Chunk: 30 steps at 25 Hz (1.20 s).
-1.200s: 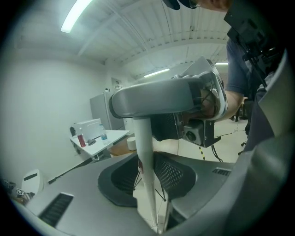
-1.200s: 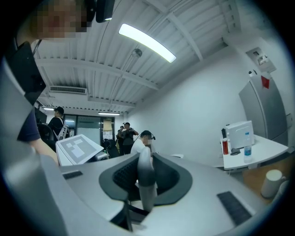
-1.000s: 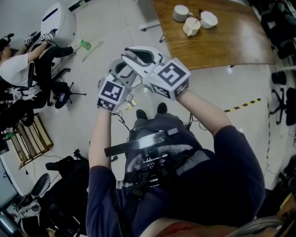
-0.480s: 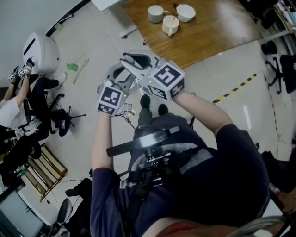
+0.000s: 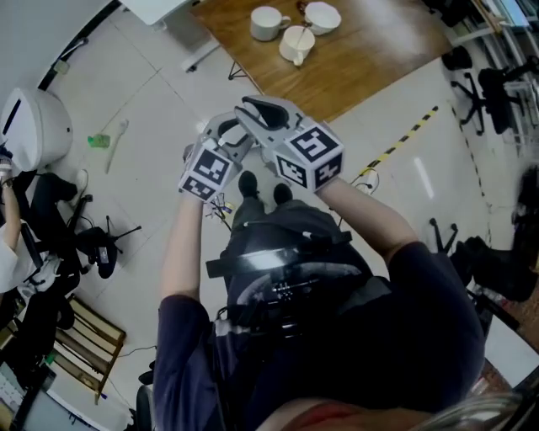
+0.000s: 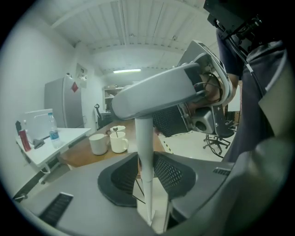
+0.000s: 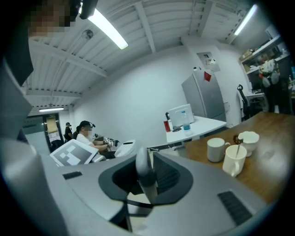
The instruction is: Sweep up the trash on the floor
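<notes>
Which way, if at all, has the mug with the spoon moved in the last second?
No. The mug stays put on the wooden table, by the same tall cup and wide cup; only the view swung.

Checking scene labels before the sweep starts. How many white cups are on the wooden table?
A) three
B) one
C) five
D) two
A: the head view shows a plain cup, a cup with a spoon and a third cup, grouped together on the wooden table.
</notes>
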Motion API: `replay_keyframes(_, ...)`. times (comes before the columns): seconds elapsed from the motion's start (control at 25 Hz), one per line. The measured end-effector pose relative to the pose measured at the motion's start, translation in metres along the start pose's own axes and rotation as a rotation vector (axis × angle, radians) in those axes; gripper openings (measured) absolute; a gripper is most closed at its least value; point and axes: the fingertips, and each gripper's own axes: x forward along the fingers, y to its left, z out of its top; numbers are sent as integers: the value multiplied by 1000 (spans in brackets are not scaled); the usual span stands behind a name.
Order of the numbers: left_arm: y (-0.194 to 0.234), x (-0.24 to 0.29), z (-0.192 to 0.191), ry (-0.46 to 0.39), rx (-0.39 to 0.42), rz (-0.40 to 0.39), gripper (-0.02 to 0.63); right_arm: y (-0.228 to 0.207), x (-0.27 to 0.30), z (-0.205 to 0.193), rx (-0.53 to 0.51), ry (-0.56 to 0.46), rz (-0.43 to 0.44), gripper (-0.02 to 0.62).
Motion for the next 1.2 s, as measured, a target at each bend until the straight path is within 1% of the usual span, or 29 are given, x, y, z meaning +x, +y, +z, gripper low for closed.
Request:
replay_keyframes(0.16, 2, 21, -15, 22, 18, -107, 103, -24, 4, -17, 68, 15, -123, 97)
replay_keyframes(0.32, 8, 45, -28, 71, 53, -184, 104, -52, 9, -32, 123, 25, -212, 100)
replay_keyframes(0.52, 13, 75, -46, 131, 40, -272, 104, -88, 13, -51, 176, 36, -307, 101)
replay_keyframes(0.6, 16, 83, -45, 130, 34, -290, 104, -99, 12, -51, 201, 26, -320, 103)
replay_keyframes(0.76, 27, 96, -41, 122, 51, -319, 103, -115, 12, -46, 215, -2, -324, 117)
replay_keyframes(0.8, 30, 98, -41, 115, 43, -319, 103, -118, 10, -46, 217, -8, -328, 141)
replay_keyframes(0.88, 43, 103, -40, 100, 16, -312, 98, -121, 6, -48, 215, -4, -340, 160)
replay_keyframes(1.0, 62, 108, -39, 112, -4, -306, 98, -124, -2, -56, 220, 24, -353, 161)
replay_keyframes(1.08, 67, 113, -42, 150, 22, -307, 99, -126, -11, -66, 240, 44, -371, 161)
replay_keyframes(1.16, 69, 117, -45, 185, 65, -306, 100, -129, -17, -78, 263, 67, -385, 160)
replay_keyframes(1.2, 69, 119, -47, 200, 86, -305, 100, -129, -19, -84, 266, 80, -387, 145)
